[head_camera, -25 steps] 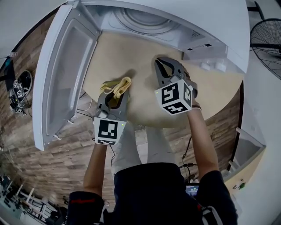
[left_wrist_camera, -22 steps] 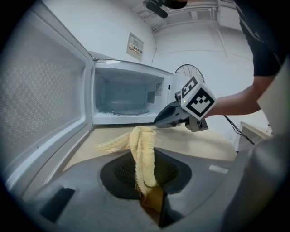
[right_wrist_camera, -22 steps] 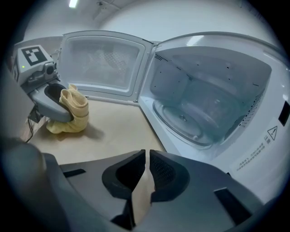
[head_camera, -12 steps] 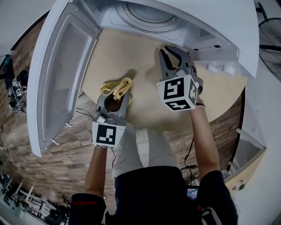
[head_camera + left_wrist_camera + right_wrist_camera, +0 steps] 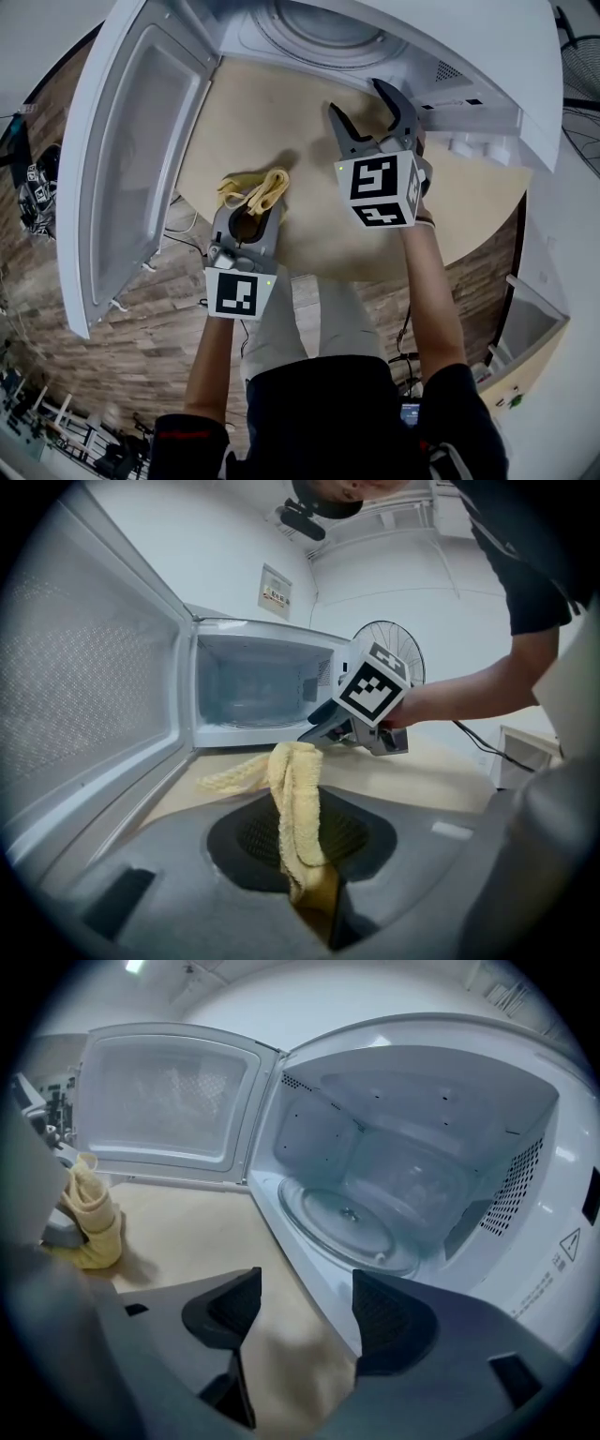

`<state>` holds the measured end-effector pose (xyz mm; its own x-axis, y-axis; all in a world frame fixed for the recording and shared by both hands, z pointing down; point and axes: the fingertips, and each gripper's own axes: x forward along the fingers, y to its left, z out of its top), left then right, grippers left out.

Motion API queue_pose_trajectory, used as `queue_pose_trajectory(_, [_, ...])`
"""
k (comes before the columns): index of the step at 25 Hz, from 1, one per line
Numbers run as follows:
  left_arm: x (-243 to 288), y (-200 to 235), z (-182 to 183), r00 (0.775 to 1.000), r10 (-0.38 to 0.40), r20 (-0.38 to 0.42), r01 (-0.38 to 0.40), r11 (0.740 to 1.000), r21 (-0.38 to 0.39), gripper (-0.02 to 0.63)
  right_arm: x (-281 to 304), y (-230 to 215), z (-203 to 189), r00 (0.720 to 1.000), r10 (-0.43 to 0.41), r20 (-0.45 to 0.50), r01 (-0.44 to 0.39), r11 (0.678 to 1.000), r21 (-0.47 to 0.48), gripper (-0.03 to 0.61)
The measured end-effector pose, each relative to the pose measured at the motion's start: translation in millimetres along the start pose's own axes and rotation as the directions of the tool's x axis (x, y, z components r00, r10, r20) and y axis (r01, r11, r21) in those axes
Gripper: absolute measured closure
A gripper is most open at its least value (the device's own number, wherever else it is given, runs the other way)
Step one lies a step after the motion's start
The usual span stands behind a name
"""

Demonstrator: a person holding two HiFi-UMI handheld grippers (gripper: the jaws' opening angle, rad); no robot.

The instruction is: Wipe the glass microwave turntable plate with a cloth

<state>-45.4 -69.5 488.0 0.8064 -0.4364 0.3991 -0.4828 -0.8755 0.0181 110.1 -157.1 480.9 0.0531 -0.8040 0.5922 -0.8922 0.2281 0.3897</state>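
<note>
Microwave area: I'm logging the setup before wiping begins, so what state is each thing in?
Microwave door: swung wide open.
Glass turntable plate: lying inside the microwave, no gripper touching it.
Yellow cloth: bunched and clamped, one end draped forward.
Left gripper: shut on the cloth.
Right gripper: open, nothing between its fingers, which have just been opening.

Light: bright, even, washing out the microwave (image 5: 441, 28) top; fisheye bending edges; picture corners beyond it darkening.
</note>
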Motion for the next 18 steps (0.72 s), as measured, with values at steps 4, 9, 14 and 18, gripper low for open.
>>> queue_pose_trajectory(4, [0.6,-0.8,0.0,1.000,0.003,0.007,-0.003,1.000,-0.003,0.554,4.4,-5.9,0.9,0.999,-0.033,0.009,0.033,0.998,0.044,0.295])
queue_pose_trajectory(9, [-0.1,-1.5,1.1,1.000,-0.002,0.014,0.002,1.000,0.002,0.552,12.2,-5.7,0.8,0.999,-0.044,0.001,0.044,0.998,0.051,0.287])
queue_pose_trajectory(14, [-0.4,-1.7,0.0,1.000,-0.005,0.010,0.005,1.000,-0.003,0.552,18.8,-5.4,2.4,0.998,-0.060,-0.003,0.060,0.997,0.037,0.287])
queue_pose_trajectory(18, [-0.2,-1.8,0.4,1.000,-0.008,0.012,0.008,1.000,0.003,0.552,20.9,-6.1,2.3,0.997,-0.075,0.002,0.075,0.997,0.034,0.287])
